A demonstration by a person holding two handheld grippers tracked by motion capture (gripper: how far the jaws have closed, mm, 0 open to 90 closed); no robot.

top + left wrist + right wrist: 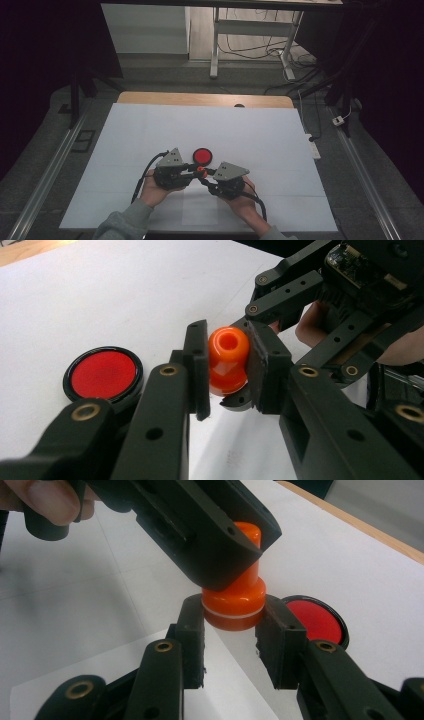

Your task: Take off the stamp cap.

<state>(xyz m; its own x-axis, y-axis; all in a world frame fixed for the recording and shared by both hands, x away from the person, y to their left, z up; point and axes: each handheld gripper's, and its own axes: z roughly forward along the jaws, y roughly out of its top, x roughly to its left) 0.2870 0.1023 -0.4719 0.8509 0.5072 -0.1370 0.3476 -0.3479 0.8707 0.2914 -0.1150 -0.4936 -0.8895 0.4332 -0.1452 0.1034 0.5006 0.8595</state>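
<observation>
Left gripper view looks along two black jaws clamped on the upper part of an orange stamp (228,365), one pad on each side of its rounded top, which has a round hollow in the end. The left gripper (227,371) holds it just above the white sheet (100,300). The right gripper (235,402) comes in from the far side, its pads closed on the stamp's wider part, with fingers of the person's hand behind it.

Right gripper view shows the shape better: the stamp (235,602) has a narrow neck, a wider glossy collar and a thin pale ring near the base. The right gripper (231,630) has its pads pressed on that collar from both sides, while the left gripper (220,555) crosses over the neck from above.

Just beside the stamp lies a round red ink pad (103,374) in a black rim, flat on the sheet and apart from the jaws.

From the high view, both grippers meet at the stamp (201,171) in the near middle of the sheet (150,130), the ink pad (202,156) just beyond them. Bare white surface spreads widely to the left, right and far side; the wooden table edge (150,98) shows beyond the sheet's far border, well away from the hands.
</observation>
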